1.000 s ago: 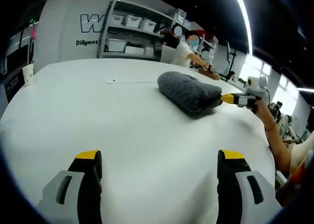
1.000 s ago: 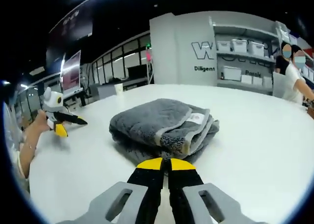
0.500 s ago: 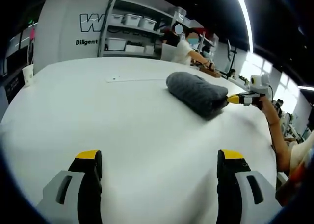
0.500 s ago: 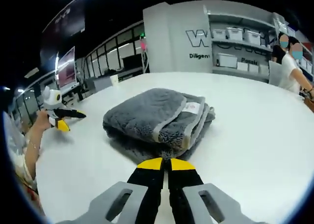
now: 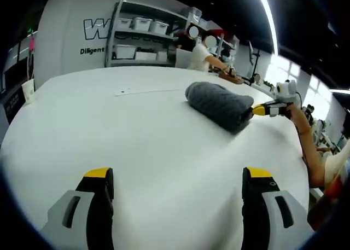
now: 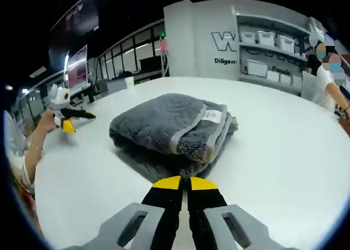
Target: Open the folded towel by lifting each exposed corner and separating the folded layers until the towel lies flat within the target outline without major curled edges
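On the white table (image 6: 295, 151), just beyond my right gripper (image 6: 181, 182), sits the grey towel (image 6: 172, 128), folded into a thick bundle; its lighter band edges and a small white label (image 6: 213, 116) face me, and the stacked layers are plain to see along the near right side; my right gripper's yellow-tipped jaws are pressed together, their tips at the towel's near lower edge, though I cannot tell whether a bit of cloth is caught between them. Far to the left in the right gripper view I see my left gripper (image 6: 70, 118), held in a hand (image 6: 41, 134) low over the table and well apart from the towel.

From the left gripper view I see the left gripper (image 5: 178, 176) with its jaws spread wide, nothing between them, over bare table (image 5: 136, 146); the towel (image 5: 219, 102) lies far off towards the right, a rounded grey roll from this side; the right gripper (image 5: 268, 109) meets the towel's right end, its yellow tip touching the cloth, with a forearm (image 5: 306, 146) behind it.

Beyond the table stand shelves (image 5: 139, 39) with white bins against a grey wall with large lettering; a person in a white top (image 5: 202, 56) is near the far edge; a paper cup (image 5: 27, 88) stands at the far left edge of the table.
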